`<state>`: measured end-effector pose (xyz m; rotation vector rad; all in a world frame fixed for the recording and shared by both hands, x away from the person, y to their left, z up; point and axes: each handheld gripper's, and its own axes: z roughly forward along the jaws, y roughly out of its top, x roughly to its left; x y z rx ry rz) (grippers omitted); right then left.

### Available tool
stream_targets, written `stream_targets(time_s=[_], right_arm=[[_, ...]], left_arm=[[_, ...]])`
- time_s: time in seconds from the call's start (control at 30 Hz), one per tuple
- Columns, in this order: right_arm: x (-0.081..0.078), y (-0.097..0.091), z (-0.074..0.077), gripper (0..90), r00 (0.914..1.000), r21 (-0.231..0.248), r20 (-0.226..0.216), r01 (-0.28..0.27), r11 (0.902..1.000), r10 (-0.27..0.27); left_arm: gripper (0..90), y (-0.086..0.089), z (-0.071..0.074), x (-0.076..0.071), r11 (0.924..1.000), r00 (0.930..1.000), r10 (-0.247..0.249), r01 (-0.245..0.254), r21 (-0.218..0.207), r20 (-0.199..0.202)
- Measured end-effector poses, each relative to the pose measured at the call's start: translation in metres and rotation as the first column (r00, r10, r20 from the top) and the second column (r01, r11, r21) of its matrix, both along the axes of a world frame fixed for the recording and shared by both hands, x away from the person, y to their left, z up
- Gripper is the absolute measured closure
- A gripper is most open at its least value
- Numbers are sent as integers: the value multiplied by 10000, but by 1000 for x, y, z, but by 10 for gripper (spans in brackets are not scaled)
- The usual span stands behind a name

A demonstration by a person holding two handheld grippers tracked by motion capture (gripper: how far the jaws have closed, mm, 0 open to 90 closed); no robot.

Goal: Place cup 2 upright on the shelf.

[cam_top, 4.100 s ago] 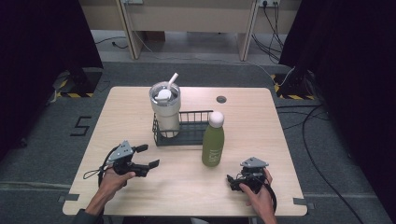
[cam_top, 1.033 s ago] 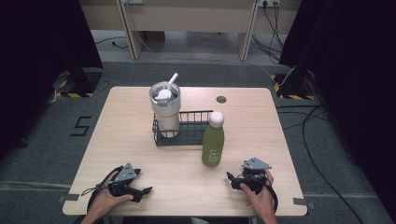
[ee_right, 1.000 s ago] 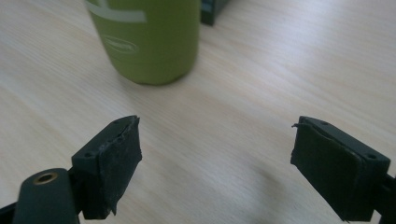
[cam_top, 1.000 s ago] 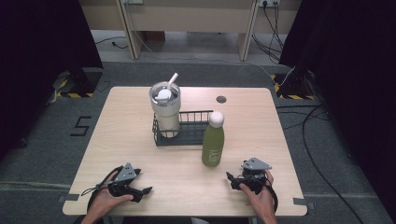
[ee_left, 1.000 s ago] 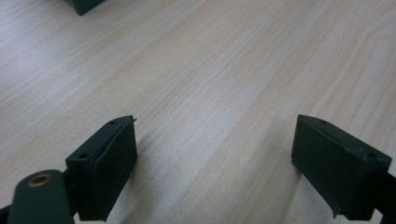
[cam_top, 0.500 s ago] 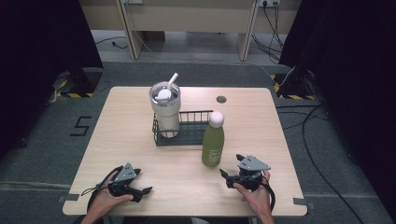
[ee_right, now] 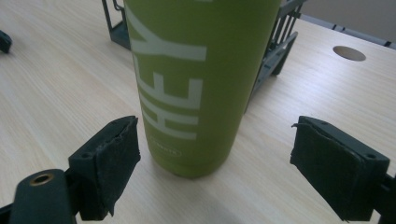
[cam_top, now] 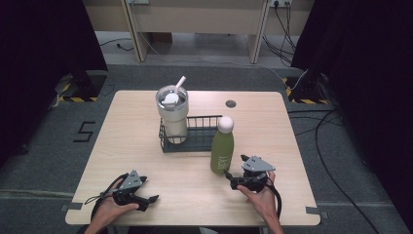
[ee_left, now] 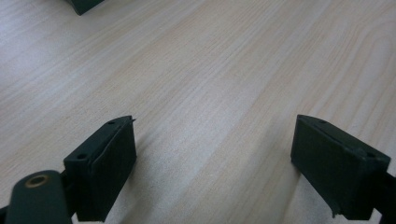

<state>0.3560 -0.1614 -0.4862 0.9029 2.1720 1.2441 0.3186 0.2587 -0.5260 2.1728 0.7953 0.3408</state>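
A green bottle [cam_top: 222, 148] with a white cap stands upright on the wooden table [cam_top: 272, 126], just in front of a black wire basket [cam_top: 197, 131]. My right gripper [cam_top: 235, 168] is close to the bottle's lower right side and points at it. In the right gripper view the bottle [ee_right: 196, 84], with white lettering, stands just beyond the jaws of my right gripper [ee_right: 219, 135]. They are open, one to each side, and touch nothing. My left gripper [cam_top: 150, 190] rests near the table's front left edge. It [ee_left: 215, 135] is open over bare wood [ee_left: 210, 70].
A steel tumbler [cam_top: 172, 113] with a lid and white straw stands in the basket's left end. A round cable hole [cam_top: 231, 103] lies in the table's far side. Dark curtains flank the table, and cables lie on the floor at right.
My right gripper has moved forward and left, closer to the bottle's base. The left gripper, farther forward four seconds ago, has drawn back to the front edge and kept still since.
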Motion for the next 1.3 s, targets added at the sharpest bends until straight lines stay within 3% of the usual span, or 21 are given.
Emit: stream_targets(time_s=[0.27, 0.63, 0.8, 1.3], right_arm=[[10, 10, 2, 150, 9992, 489, 109, -394, 9980, 389], [19, 21, 7, 151, 9978, 458, 370, -567, 9973, 551], [25, 25, 3, 151, 9976, 741, 203, -679, 9949, 666], [39, 34, 2, 190, 9966, 1223, 299, -799, 9893, 768]], left_arm=[[134, 0, 0, 0, 10000, 10000, 6, -6, -6, 13], [135, 0, 0, 0, 10000, 10000, 6, -6, -5, 17], [135, 0, 0, 0, 10000, 10000, 10, -10, 0, 15], [135, 0, 0, 0, 10000, 10000, 13, -13, 9, 21]])
